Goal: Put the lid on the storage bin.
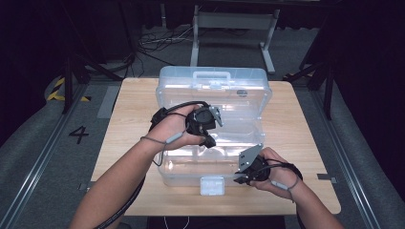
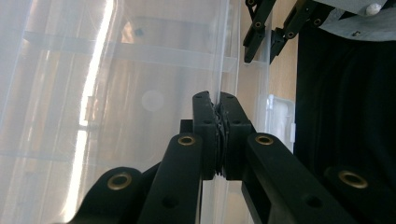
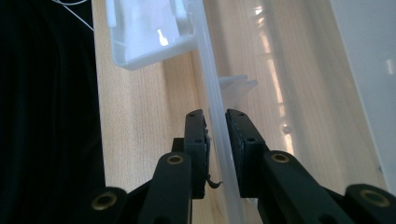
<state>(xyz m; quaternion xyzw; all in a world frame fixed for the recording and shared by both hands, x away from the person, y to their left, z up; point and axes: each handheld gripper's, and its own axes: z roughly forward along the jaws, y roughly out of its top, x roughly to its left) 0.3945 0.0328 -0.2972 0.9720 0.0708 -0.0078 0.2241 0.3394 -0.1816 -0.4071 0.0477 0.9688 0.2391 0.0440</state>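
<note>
A clear plastic storage box (image 1: 169, 174) stands on the wooden table (image 1: 129, 124) with its lid (image 1: 176, 78) swung up at the back. Reaching into the box from the left, my left gripper (image 1: 209, 141) (image 2: 218, 100) is shut on a thin clear wall of the box (image 2: 224, 56). My right gripper (image 1: 238, 180) (image 3: 215, 116) sits at the front right, and its jaws straddle the front wall (image 3: 205, 60) with a small gap, so it is open. A white latch (image 1: 212, 185) (image 3: 149, 37) hangs on the front wall, just left of the right gripper.
The box takes up the middle of the table. Bare wood lies to its left and right (image 1: 296, 124). A metal frame (image 1: 234, 24) and loose cables (image 1: 157, 45) stand on the floor beyond the far edge. The table's front edge lies just behind the latch.
</note>
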